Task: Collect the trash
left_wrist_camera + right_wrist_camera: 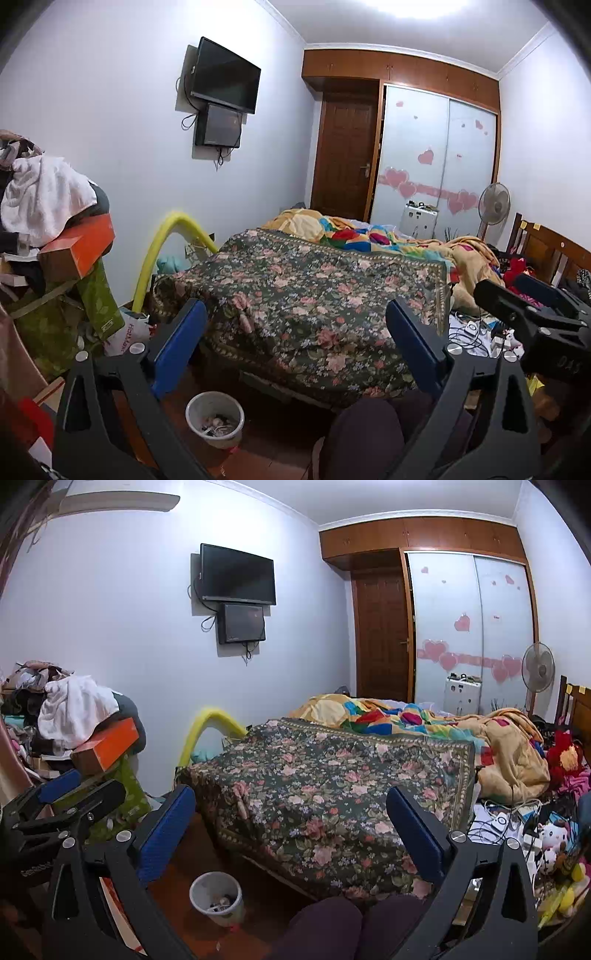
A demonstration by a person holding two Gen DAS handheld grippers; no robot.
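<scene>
A white trash bin (215, 418) with scraps inside stands on the floor at the foot of the bed; it also shows in the right wrist view (217, 892). My left gripper (295, 339) is open and empty, held above the bin and in front of the floral bedspread (306, 306). My right gripper (291, 823) is open and empty, at a similar height to the right. Each gripper shows at the edge of the other's view. No piece of trash is held.
A cluttered pile with a white towel (44, 192) and an orange box (79, 247) stands at the left. A yellow foam tube (162, 243) arches by the wall. Cables and small items (506, 819) and plush toys (554, 842) lie on the bed's right side. My knees (354, 923) are below.
</scene>
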